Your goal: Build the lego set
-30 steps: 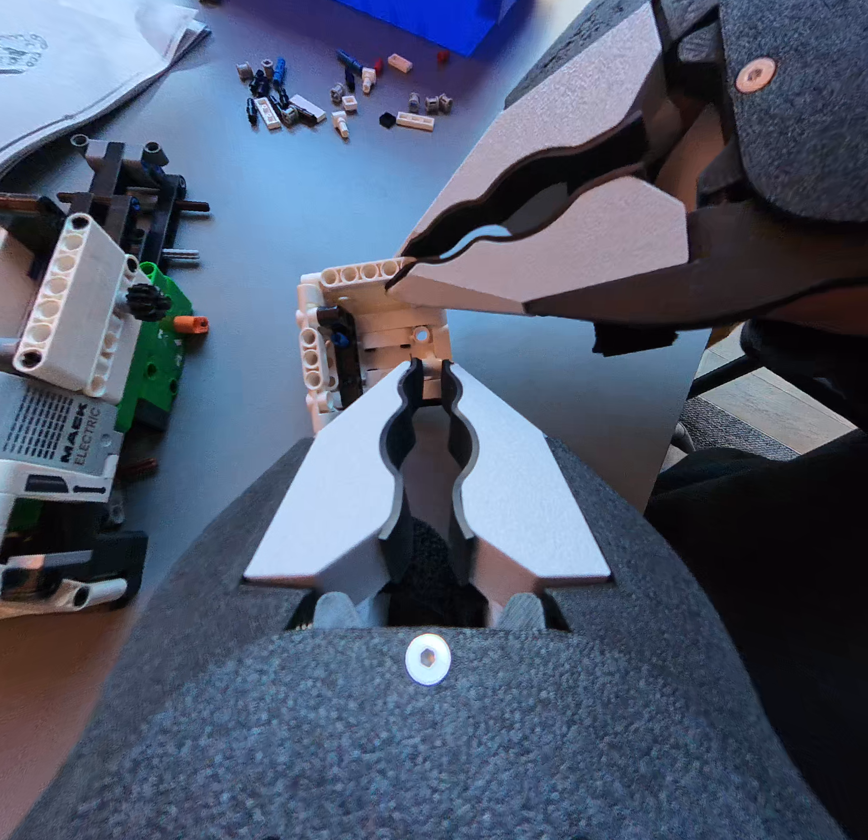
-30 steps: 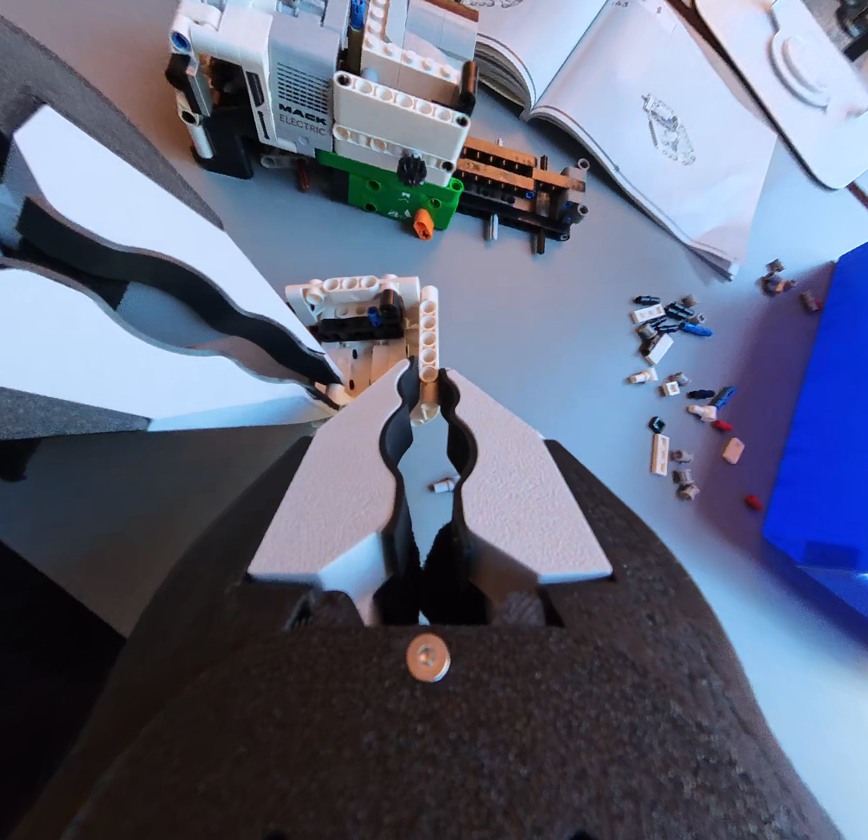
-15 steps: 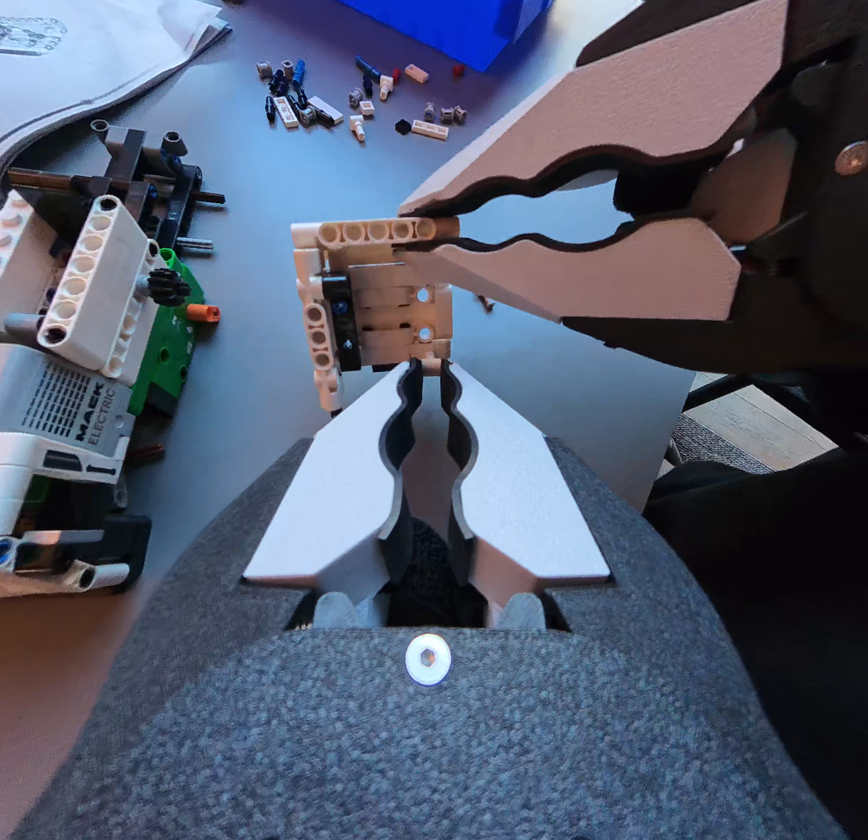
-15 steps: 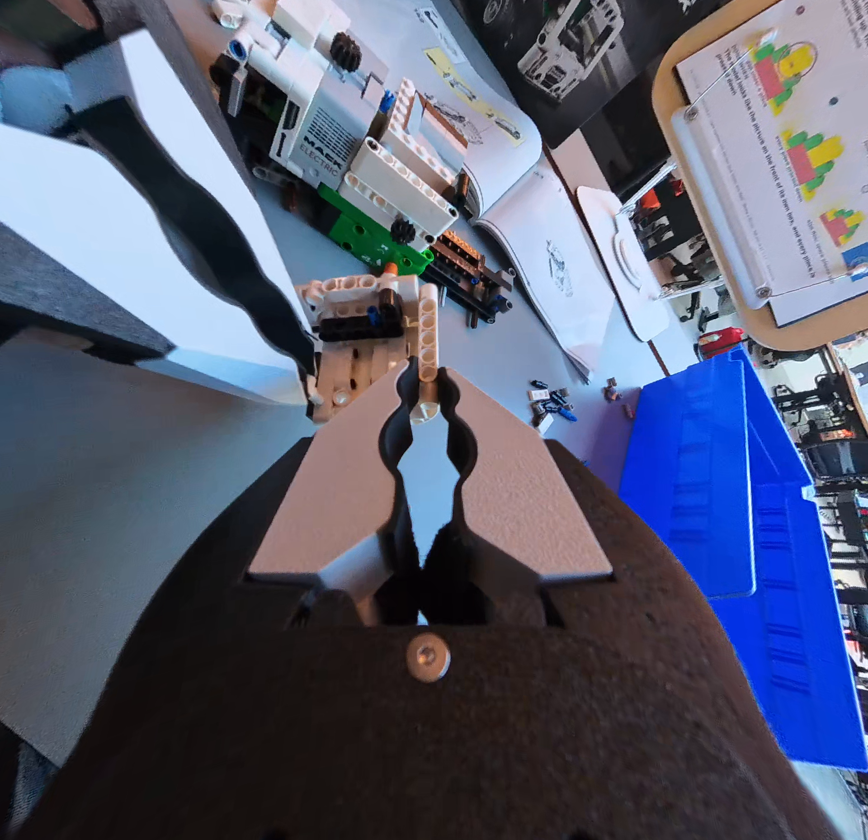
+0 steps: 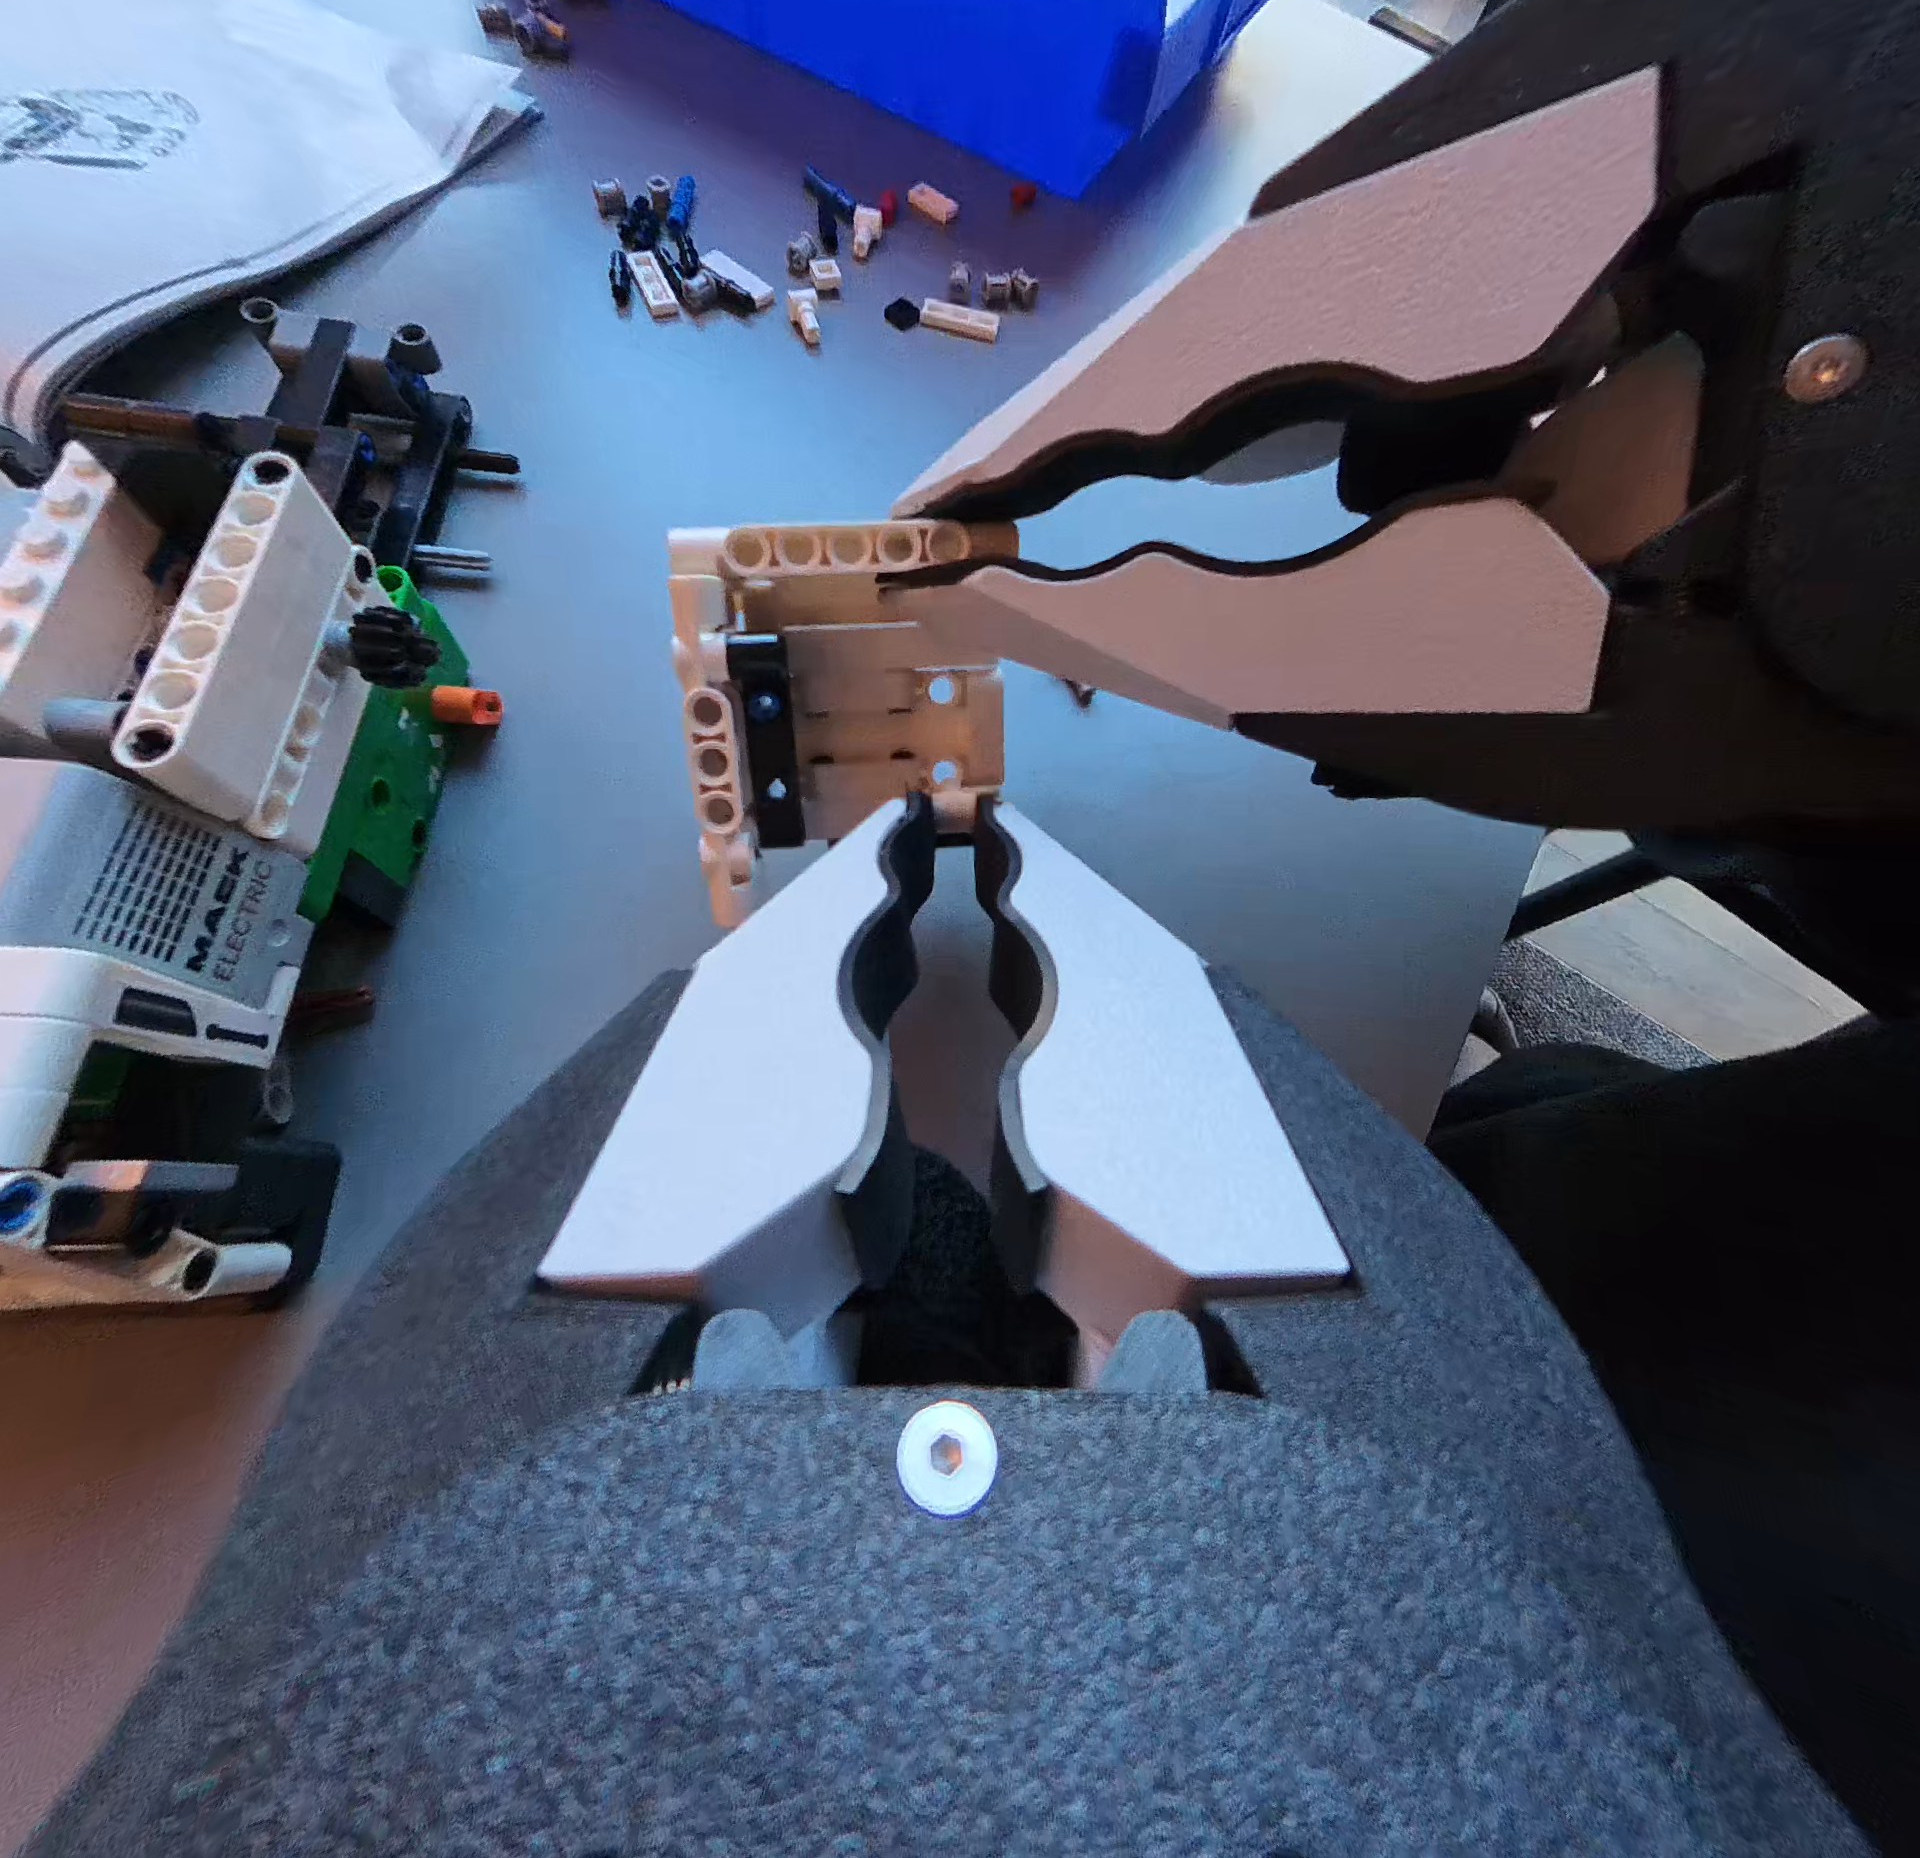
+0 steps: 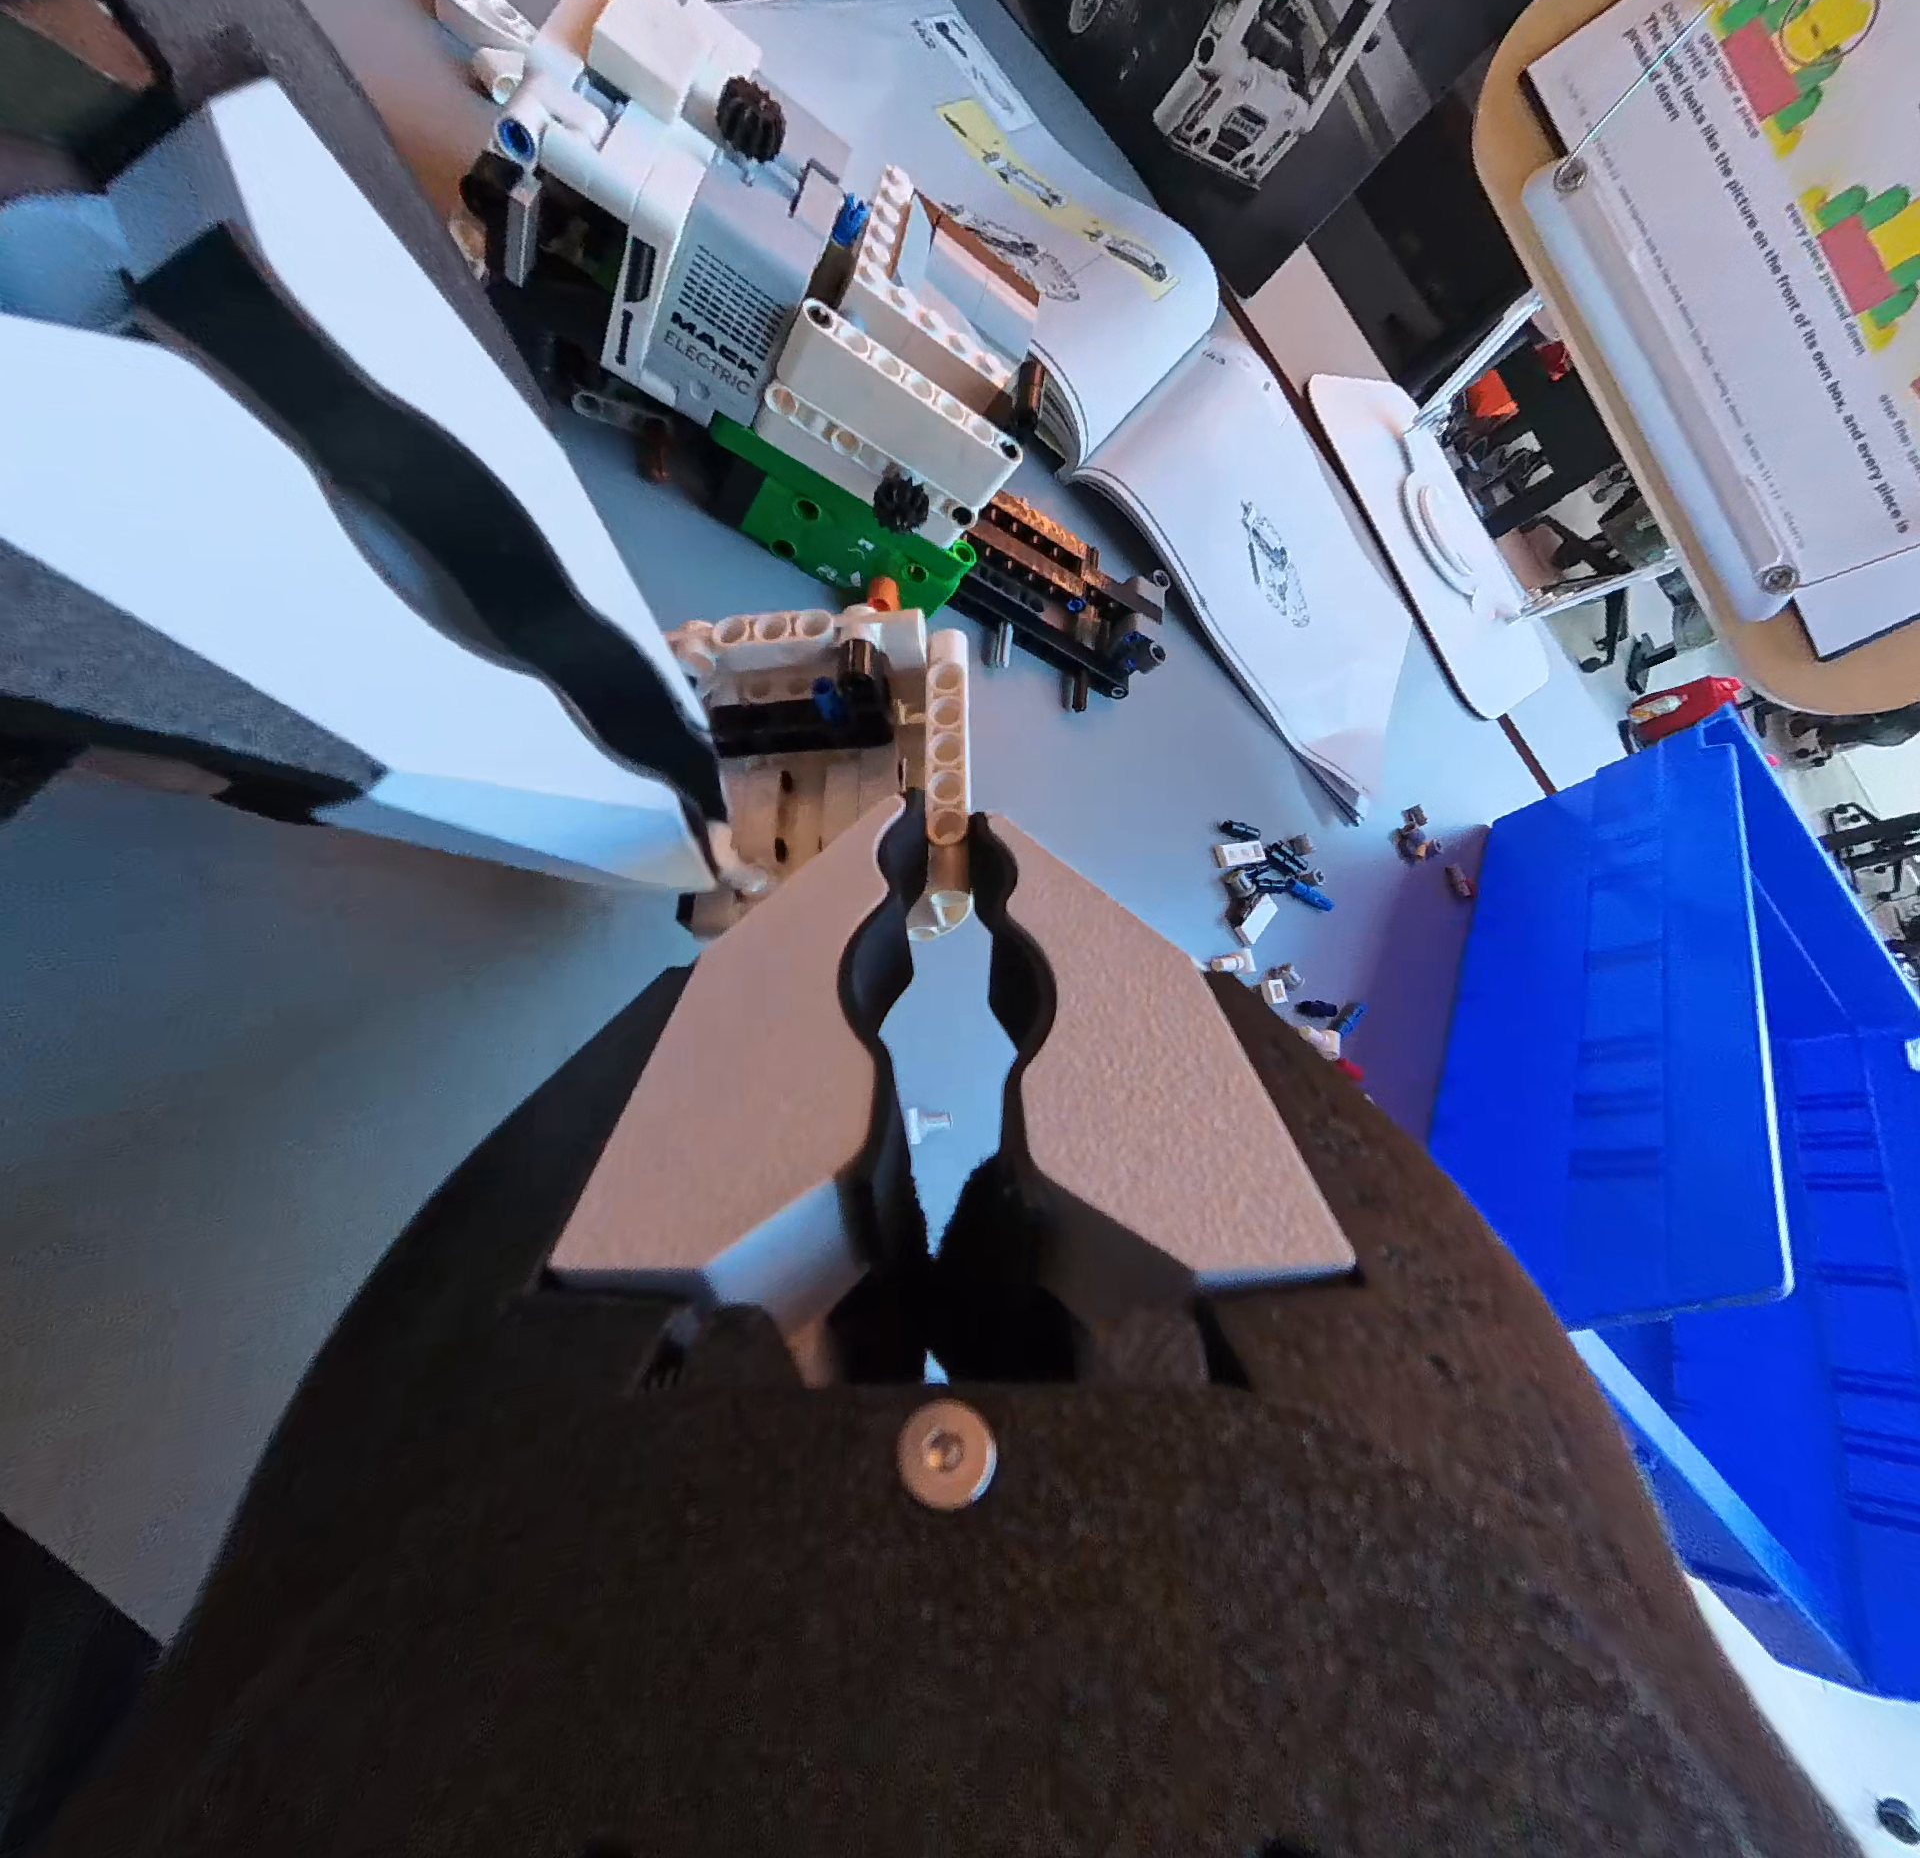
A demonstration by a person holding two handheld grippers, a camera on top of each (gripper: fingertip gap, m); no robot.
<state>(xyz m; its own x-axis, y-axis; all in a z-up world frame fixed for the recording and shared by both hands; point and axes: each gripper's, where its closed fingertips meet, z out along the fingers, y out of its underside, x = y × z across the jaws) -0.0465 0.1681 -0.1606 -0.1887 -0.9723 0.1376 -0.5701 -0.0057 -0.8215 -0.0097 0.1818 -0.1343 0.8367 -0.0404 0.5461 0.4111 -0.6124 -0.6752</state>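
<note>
A small white and black sub-assembly [image 5: 873, 707] is held in the air between both grippers. My left gripper [image 5: 948, 811] is shut on a tab at its near edge. My right gripper [image 5: 925, 561] comes in from the right and is shut on the end of the white holed beam [image 5: 842, 546] along its far edge. In the right wrist view my right gripper [image 6: 943, 832] clamps that beam [image 6: 948, 728], and my left gripper [image 6: 717, 847] holds the sub-assembly [image 6: 810, 728] from the left. The white and green truck model [image 5: 208, 728] lies on the table at the left.
Loose small parts [image 5: 810, 260] lie near a blue bin [image 5: 935, 32]. An open instruction booklet [image 6: 1195, 437] lies behind the truck model [image 6: 748, 322]. A small white pin [image 6: 928, 1119] lies on the table under my right gripper. The table edge [image 5: 1496, 925] is at the right. The tips of one gripper are about 5 cm away from the tips of the other.
The sub-assembly has risen off the table and tilted, held by both grippers. My right gripper shifted its hold to the end of the white beam, and its view swung upward.
</note>
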